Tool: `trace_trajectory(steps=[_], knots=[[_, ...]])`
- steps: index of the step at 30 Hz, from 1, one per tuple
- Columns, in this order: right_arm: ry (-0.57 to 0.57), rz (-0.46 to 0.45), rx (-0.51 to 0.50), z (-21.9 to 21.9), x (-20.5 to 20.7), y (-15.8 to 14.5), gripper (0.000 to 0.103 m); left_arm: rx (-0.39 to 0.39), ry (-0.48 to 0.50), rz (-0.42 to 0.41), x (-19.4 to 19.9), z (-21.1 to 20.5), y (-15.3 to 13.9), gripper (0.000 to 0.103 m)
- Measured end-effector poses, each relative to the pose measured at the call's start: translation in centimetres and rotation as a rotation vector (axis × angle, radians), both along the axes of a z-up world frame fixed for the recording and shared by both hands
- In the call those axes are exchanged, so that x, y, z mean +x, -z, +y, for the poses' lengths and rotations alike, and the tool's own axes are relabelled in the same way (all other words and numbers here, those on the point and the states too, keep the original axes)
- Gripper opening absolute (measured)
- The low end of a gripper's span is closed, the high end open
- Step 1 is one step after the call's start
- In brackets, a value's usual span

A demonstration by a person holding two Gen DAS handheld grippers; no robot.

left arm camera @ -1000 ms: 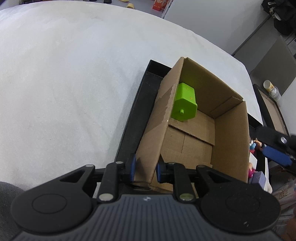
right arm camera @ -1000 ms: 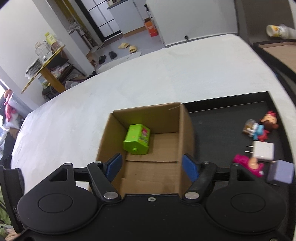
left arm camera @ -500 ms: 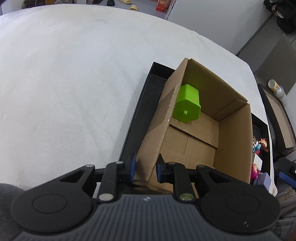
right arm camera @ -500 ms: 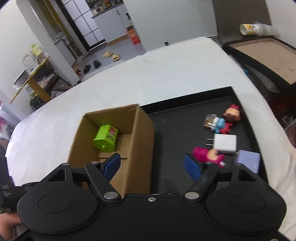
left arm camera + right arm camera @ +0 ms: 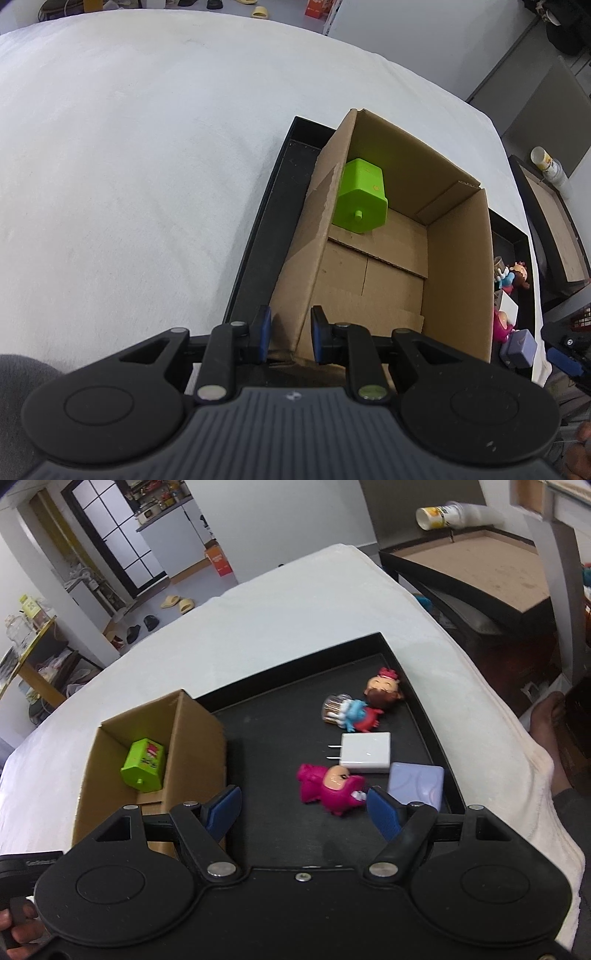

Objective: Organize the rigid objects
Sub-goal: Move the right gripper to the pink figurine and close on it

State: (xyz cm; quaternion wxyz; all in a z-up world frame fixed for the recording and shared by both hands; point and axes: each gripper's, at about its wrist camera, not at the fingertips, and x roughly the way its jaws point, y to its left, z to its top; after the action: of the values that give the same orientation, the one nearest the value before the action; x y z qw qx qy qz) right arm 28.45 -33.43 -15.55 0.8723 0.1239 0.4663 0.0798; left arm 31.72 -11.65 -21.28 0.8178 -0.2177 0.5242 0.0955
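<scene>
Toys and small hard things lay on my black tray [image 5: 417, 686], which sat on the white cloth [image 5: 129, 166]: a pink figure [image 5: 328, 784] nearest my right gripper [image 5: 303, 806], a white plug adapter [image 5: 365, 751] just beyond it, a lilac block [image 5: 415, 781] beside that at the tray's near right corner, and a red-and-blue doll [image 5: 364, 703] farther back. My right gripper's blue pads [image 5: 382, 812] stood spread with nothing between them, hanging over bare tray just short of the pink figure, whose end lay close to the right pad. Nothing stood between the spread jaws and that figure. On the tray's left side stood the open cardboard box [image 5: 192, 738], and inside it, toward its far end, lay a single green block [image 5: 144, 764] on its side; the rest of the box floor was bare card. My left gripper [image 5: 288, 334] was pinched on the near left wall of that box, one pad outside and one inside. Only the left wrist view showed that grip, and there the box's right wall hid most of the toys, leaving slivers of the doll [image 5: 515, 273] and the lilac block [image 5: 519, 347]. Only the right wrist view showed the toys whole, a red picture on the green block, a side table [image 5: 480, 572] past the cloth, and slippers [image 5: 179, 602] on the floor.
</scene>
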Motion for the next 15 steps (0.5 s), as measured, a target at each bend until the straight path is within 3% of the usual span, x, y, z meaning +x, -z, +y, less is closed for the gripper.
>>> trace_trajectory(steps=[5, 15], knots=[[-0.016, 0.008, 0.016, -0.7, 0.1, 0.8, 0.075, 0.022, -0.019, 0.005, -0.3, 0.7, -0.1, 0.02], [-0.153, -0.017, -0.05, -0.3, 1.8, 2.8, 0.069, 0.063, -0.045, -0.023, -1.6, 2.5, -1.1, 0.019]])
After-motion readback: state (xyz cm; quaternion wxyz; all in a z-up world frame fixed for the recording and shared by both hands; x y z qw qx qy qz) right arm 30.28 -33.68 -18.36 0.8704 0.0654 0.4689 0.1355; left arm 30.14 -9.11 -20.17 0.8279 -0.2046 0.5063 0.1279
